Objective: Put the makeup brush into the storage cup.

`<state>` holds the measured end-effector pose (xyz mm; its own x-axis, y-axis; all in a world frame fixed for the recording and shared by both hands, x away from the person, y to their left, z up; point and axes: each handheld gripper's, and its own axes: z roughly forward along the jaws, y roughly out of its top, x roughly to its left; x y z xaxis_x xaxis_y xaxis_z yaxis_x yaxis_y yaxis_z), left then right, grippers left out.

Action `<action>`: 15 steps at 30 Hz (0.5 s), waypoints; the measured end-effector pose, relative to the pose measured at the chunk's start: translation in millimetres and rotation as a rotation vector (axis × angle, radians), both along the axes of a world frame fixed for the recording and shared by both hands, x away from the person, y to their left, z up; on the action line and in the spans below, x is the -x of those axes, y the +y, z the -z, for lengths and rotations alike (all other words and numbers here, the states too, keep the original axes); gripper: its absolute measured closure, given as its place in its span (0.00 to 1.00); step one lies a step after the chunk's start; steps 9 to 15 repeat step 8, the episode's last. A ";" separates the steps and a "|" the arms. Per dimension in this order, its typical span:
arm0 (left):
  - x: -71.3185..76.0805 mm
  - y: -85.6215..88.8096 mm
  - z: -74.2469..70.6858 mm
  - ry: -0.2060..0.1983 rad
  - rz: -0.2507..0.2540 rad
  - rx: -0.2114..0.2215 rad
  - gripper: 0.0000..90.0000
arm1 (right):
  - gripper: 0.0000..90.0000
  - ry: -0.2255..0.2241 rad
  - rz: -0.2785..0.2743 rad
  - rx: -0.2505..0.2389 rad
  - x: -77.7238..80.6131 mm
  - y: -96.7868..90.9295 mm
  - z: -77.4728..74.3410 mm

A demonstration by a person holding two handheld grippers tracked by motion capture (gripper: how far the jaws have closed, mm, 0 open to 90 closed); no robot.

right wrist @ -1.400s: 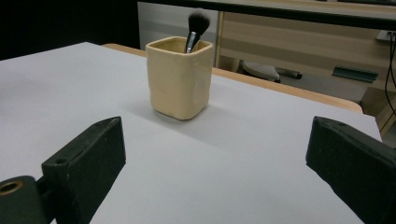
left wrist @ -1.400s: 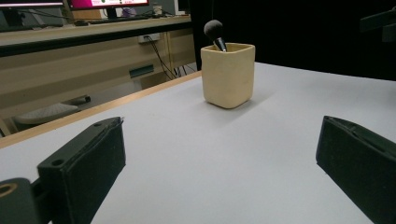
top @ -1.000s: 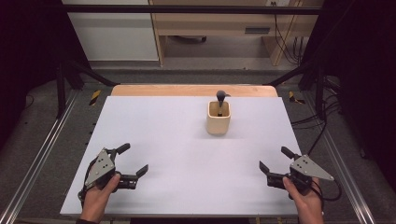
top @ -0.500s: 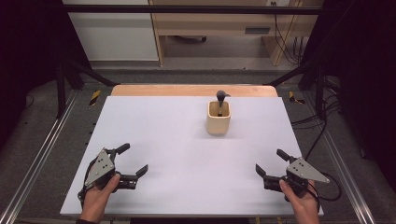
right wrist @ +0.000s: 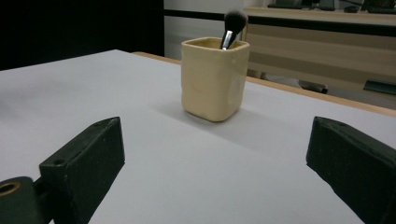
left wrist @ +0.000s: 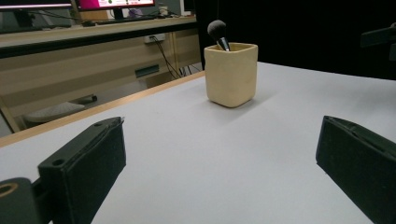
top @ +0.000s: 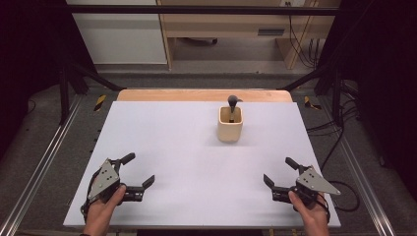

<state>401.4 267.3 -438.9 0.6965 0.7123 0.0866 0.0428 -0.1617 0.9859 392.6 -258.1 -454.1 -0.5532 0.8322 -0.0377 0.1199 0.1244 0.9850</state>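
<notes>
**A:** Where do the two grippers sit relative to the table edges?

**B:** The left gripper (top: 136, 172) rests near the front left corner of the white table (top: 162, 147), its jaws spread wide with nothing between them. The right gripper (top: 281, 173) rests near the front right corner, close to the right edge, jaws likewise spread and empty. Each is held by a hand (top: 105, 209) entering over the near edge.

**B:** Both point inward and toward the far side.

**A:** And the object ahead of them?

**B:** A beige square cup (top: 230, 124) stands upright right of centre toward the far edge, well apart from both grippers. A makeup brush (top: 232, 103) stands in it, dark bristle head up, leaning slightly. In the left gripper view the cup (left wrist: 231, 73) appears straight ahead between the jaws; in the right gripper view it (right wrist: 214, 79) does too.

**A:** How much free surface lies between?

**B:** The white top between grippers and cup is bare. A wooden strip (top: 201, 95) borders the far edge.

**A:** What surrounds the table?

**B:** Metal rails (top: 44, 162) run along both sides; cables (top: 339, 132) lie on the floor to the right; a wooden bench (top: 231, 29) stands beyond.
</notes>
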 end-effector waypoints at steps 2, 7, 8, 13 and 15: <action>5.3 3.5 -0.2 -0.002 -0.018 0.010 0.01 | 0.05 -0.009 -0.004 -0.009 -0.7 3.8 2.0; 13.1 12.1 -0.6 -0.002 -0.060 0.036 0.01 | 0.05 -0.028 -0.030 0.014 -5.7 12.5 9.8; 13.0 13.7 -1.3 -0.005 -0.066 0.034 0.01 | 0.05 -0.034 -0.039 0.021 -6.7 13.4 10.0; 13.0 13.7 -1.3 -0.005 -0.066 0.034 0.01 | 0.05 -0.034 -0.039 0.021 -6.7 13.4 10.0; 13.0 13.7 -1.3 -0.005 -0.066 0.034 0.01 | 0.05 -0.034 -0.039 0.021 -6.7 13.4 10.0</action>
